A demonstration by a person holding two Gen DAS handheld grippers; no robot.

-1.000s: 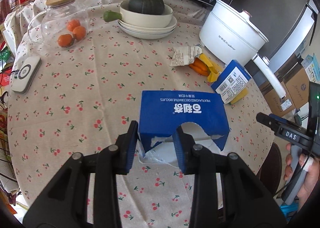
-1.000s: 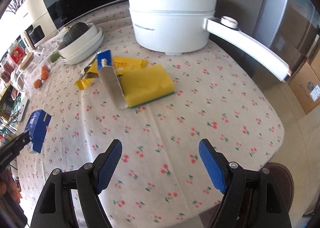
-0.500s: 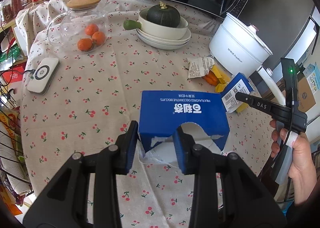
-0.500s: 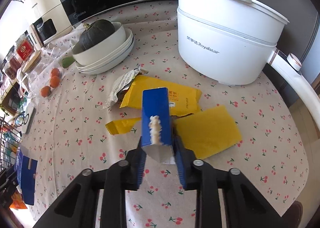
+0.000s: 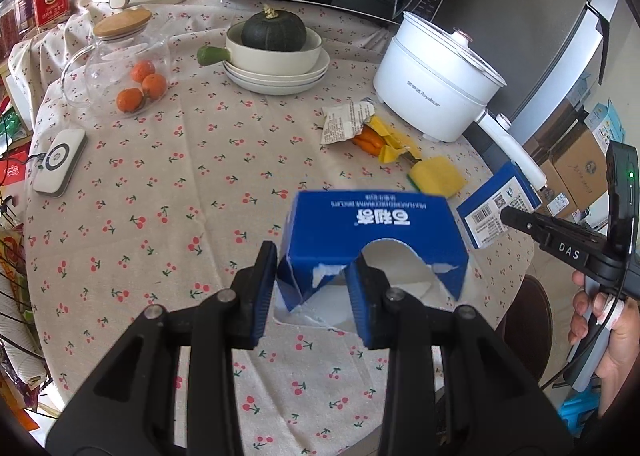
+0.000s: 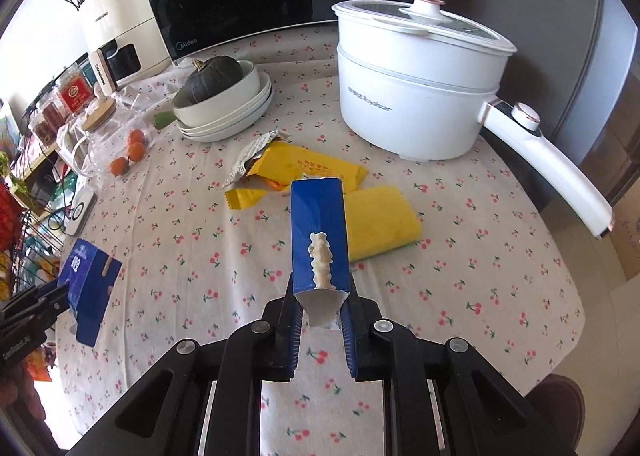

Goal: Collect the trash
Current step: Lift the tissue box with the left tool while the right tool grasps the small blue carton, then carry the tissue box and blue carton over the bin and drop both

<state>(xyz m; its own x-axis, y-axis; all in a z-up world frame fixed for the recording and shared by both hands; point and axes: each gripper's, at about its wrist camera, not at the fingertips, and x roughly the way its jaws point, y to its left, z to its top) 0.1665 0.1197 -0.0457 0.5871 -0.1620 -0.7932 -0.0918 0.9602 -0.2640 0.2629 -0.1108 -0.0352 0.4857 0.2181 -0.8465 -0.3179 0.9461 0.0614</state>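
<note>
Cherry-print tablecloth (image 5: 160, 175), left gripper (image 5: 312, 292) jaws clamping torn blue box (image 5: 372, 232), right gripper (image 6: 322, 320) jaws clamping narrow blue carton (image 6: 320, 236), its far end hidden.

On the round cloth-covered table (image 5: 168, 183), the white electric pot (image 5: 436, 91) sits at two o'clock, the stacked white bowls (image 5: 276, 59) at twelve, the glass jar (image 5: 120, 67) at ten.

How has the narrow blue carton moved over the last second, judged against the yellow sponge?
Yes. The narrow blue carton, clamped in the right gripper, now hangs lifted nearer the camera than the yellow sponge.
</note>
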